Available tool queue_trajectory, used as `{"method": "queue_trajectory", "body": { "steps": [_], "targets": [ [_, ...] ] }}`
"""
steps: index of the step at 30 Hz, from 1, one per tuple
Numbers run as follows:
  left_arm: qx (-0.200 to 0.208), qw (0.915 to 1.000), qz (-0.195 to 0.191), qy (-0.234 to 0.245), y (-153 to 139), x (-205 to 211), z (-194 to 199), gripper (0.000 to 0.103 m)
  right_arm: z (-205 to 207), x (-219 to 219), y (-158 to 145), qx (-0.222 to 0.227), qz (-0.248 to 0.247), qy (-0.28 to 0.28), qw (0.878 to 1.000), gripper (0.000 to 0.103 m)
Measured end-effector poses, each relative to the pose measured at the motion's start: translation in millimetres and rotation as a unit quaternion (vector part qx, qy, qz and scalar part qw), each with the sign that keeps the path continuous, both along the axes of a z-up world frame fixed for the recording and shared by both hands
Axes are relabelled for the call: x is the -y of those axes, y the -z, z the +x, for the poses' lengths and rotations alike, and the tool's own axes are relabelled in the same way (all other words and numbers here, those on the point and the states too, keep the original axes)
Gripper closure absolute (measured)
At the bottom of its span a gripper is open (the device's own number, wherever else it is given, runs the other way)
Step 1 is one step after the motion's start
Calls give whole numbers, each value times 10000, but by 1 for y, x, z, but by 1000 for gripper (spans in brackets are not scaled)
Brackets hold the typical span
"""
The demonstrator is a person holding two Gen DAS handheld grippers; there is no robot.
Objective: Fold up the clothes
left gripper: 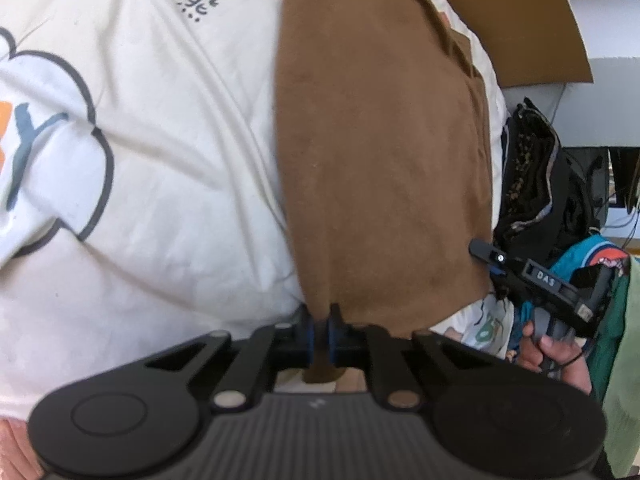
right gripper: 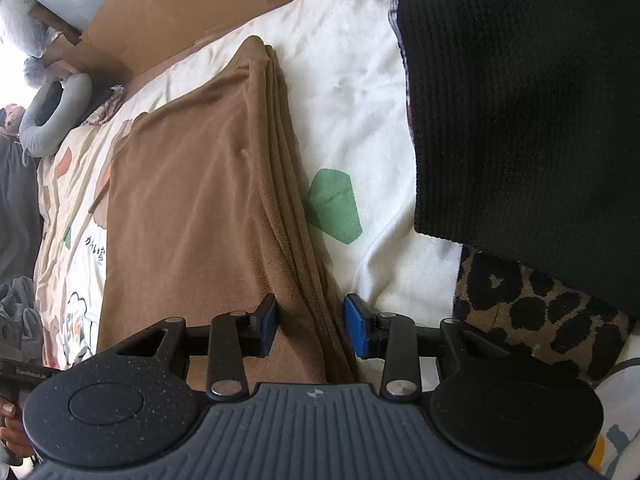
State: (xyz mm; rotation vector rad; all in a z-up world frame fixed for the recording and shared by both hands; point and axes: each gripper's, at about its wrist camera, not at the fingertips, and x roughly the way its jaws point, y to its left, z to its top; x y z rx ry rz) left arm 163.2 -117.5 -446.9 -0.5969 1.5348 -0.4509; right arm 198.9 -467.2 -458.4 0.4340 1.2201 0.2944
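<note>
A brown garment, folded in several layers, lies on a white printed sheet. My left gripper is shut on the garment's near edge, with the brown cloth pinched between its blue pads. Further right along that edge, a hand holds my right gripper at the garment's corner. In the right wrist view my right gripper stands open astride the garment's stacked side edge. One fingertip rests on the brown cloth; the other is on the sheet beside it.
A black knit garment and a leopard-print fabric lie right of the brown one. A pile of dark and teal clothes sits at the sheet's edge. Cardboard lines the far side, with a grey neck pillow nearby.
</note>
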Motion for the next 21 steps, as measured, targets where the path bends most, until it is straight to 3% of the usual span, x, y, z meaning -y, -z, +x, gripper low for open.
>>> {"method": "queue_trajectory", "body": {
  "steps": [4,7,11,21],
  "targets": [
    [-30,10000,3,-10,1,4,1,97,2,5,4,-85,191,72,9998,61],
    [-78,9999,-86,-58,1,0,1,97,1,4,1,-144,269,82,9995,74],
    [-60,9999,-142,5,-4,-3,1,97,0,-1,-6,-87,244,9,9997,83],
    [19,9996,-246,158,-35,-19,7,97,-8,-4,-24,-149,621,40,9980,86]
  ]
}}
